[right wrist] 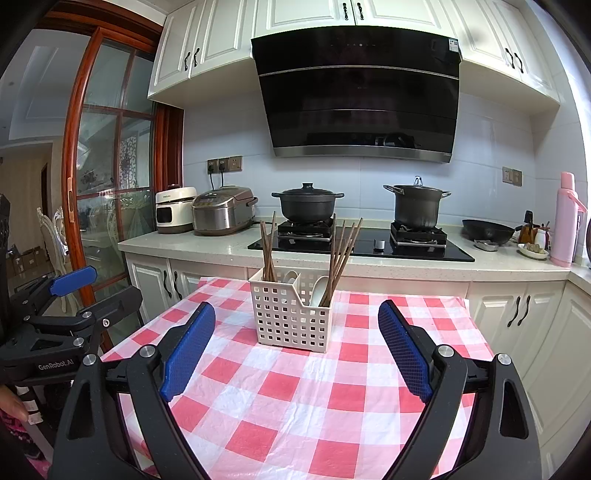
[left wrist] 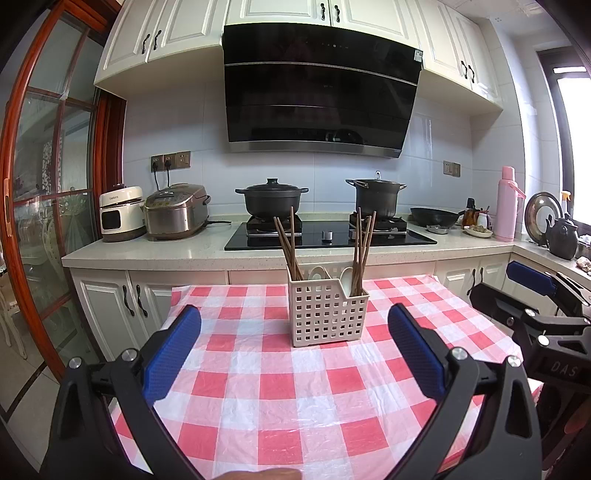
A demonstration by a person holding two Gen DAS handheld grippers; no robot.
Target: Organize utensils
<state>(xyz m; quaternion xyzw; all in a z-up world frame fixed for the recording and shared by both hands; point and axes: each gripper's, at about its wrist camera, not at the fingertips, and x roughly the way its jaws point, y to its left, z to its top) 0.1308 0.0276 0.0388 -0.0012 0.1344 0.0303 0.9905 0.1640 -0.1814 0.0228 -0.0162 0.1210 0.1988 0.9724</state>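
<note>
Both tools [left wrist: 293, 314] [right wrist: 295, 312] gaping, empty — slotted caddy [left wrist: 325, 314] of chopsticks [left wrist: 290, 247] just ahead, path unobstructed.

White upper cabinets [left wrist: 177, 33] over pale tiled wall [left wrist: 184, 122]. Black range hood [left wrist: 317, 92] above gas hob [left wrist: 328, 234]. Speckled stone counter [left wrist: 147, 251], white base cupboards [left wrist: 110, 302]. Red-framed glass door [left wrist: 48, 177] left; bright window [left wrist: 574, 147] right.

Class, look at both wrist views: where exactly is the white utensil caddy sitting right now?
The white utensil caddy stands upright on the checked tablecloth, centred ahead of both open grippers, in front of the stove counter.
</note>
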